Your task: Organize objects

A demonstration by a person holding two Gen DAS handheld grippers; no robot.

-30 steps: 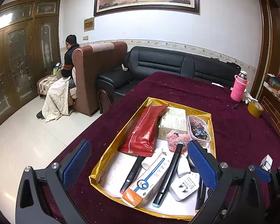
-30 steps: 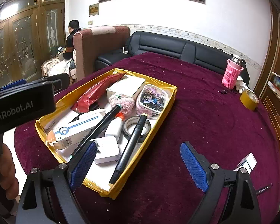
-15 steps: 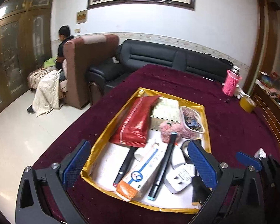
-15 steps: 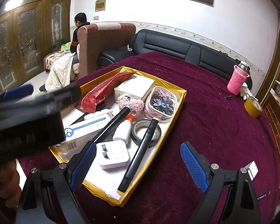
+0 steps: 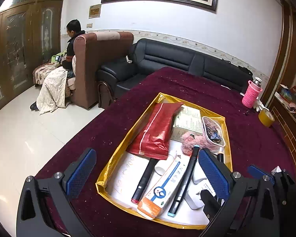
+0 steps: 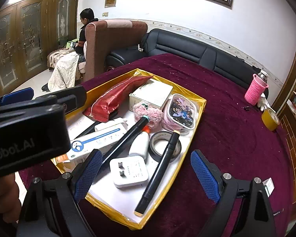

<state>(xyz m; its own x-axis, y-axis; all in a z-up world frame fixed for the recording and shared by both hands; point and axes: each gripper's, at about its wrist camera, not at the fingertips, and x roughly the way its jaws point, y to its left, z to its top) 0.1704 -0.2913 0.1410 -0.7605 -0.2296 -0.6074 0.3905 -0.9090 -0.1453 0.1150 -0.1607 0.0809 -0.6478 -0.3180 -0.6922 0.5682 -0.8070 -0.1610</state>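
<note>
A yellow tray (image 5: 116,156) (image 6: 199,116) on the maroon table holds a red pouch (image 5: 155,130) (image 6: 116,96), a white box (image 6: 150,96), a pink fluffy thing (image 6: 148,112), a cartoon-print tin (image 6: 179,112), a toothpaste box (image 5: 161,187) (image 6: 96,140), black markers (image 5: 184,181) (image 6: 159,173), a tape roll (image 6: 163,144), a white bottle (image 6: 139,145) and a white plug (image 6: 129,171). My left gripper (image 5: 146,174) is open above the tray's near left end. My right gripper (image 6: 146,174) is open above the plug and marker.
A pink bottle (image 5: 251,95) (image 6: 256,90) and a yellow tape roll (image 5: 266,117) (image 6: 270,119) stand at the table's far right. A small box (image 6: 268,184) lies near the right edge. A black sofa (image 5: 177,63) and a seated person (image 5: 71,45) are behind.
Both grippers have moved a little closer over the tray's near end; the views shifted slightly. Both stay open. Nothing in the tray has moved.
</note>
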